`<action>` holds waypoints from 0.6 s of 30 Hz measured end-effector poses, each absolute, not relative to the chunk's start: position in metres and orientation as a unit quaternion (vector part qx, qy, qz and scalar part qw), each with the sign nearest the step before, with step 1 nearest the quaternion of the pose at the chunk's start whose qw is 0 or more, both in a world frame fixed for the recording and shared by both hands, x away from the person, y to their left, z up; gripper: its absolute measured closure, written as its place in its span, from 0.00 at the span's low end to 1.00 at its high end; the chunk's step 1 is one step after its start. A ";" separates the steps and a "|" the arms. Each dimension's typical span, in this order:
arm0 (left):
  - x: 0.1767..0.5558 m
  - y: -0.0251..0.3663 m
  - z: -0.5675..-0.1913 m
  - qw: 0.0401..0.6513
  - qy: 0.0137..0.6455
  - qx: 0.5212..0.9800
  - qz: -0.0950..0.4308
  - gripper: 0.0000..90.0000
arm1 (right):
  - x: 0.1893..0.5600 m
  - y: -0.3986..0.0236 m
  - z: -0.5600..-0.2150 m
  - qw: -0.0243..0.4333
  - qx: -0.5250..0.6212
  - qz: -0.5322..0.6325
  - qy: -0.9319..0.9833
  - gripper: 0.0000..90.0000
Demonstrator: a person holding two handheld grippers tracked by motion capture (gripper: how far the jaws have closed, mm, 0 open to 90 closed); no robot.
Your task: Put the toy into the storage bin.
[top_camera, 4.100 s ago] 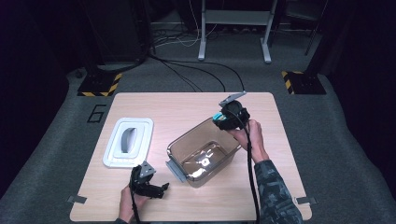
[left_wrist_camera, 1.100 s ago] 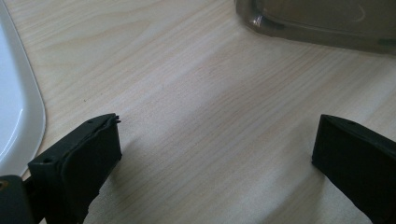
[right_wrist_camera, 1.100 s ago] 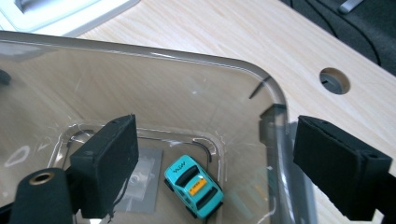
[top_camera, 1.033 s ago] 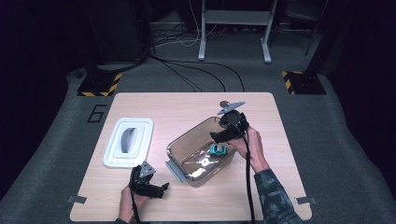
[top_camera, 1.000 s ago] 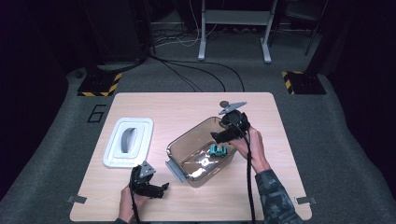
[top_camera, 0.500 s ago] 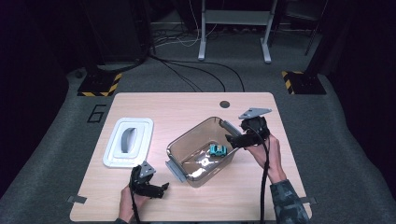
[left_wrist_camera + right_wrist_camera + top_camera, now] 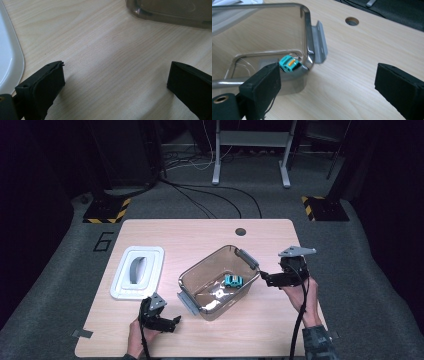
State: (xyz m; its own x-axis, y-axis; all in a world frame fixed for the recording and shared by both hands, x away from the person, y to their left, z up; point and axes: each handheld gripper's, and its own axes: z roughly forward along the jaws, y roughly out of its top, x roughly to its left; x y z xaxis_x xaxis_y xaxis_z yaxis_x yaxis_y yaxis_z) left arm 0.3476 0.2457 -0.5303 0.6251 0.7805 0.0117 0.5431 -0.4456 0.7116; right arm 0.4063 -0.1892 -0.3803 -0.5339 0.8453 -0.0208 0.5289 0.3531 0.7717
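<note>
Jaws on my right hand-held gripper (image 7: 267, 279) are spread wide and gripping nothing; it's sitting on the surface (image 7: 210, 232) just off the right end of the clear bin (image 7: 187, 285). Toy car (image 7: 233, 280) is lying inside the bin, on its floor near the right-end wall, so it's left of this hand-held gripper with the bin wall and the grey handle tab (image 7: 320, 42) standing between us. In the right gripper view the toy car (image 7: 289, 64) is showing teal with an orange stripe, tucked into the bin's corner just beyond my left jaw. Its long axis is running roughly along the bin's length, though through the curved plastic I can't call that exactly. Right hand is clearly the nearer one.

My left hand-held gripper (image 7: 172, 321) is resting near the front edge of the surface, jaws also spread and empty, close to the bin's near-left corner and well apart from the car. In the left gripper view the white lid (image 7: 10, 57) is edging in beside my left jaw.

White lid (image 7: 137, 272) is lying flat, left of the bin and apart from it. Surface is pale wood with a cable hole (image 7: 241, 231) near the far edge. Beyond it, grey carpet, hazard-striped blocks (image 7: 105, 211), loose cables (image 7: 210, 195) and a metal stand's legs (image 7: 250, 152) in a dark room.
</note>
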 end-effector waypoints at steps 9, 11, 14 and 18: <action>0.348 0.246 -0.530 0.345 0.398 0.833 0.172 0.01 | 0.398 -0.210 -0.407 0.198 0.462 0.370 0.781 0.07; 0.348 0.246 -0.530 0.346 0.398 0.833 0.172 0.01 | 0.396 -0.213 -0.413 0.198 0.467 0.369 0.779 0.07; 0.348 0.246 -0.530 0.345 0.397 0.833 0.172 0.01 | 0.395 -0.217 -0.424 0.194 0.476 0.366 0.775 0.07; 0.348 0.246 -0.530 0.345 0.397 0.832 0.172 0.01 | 0.394 -0.222 -0.442 0.190 0.488 0.359 0.773 0.07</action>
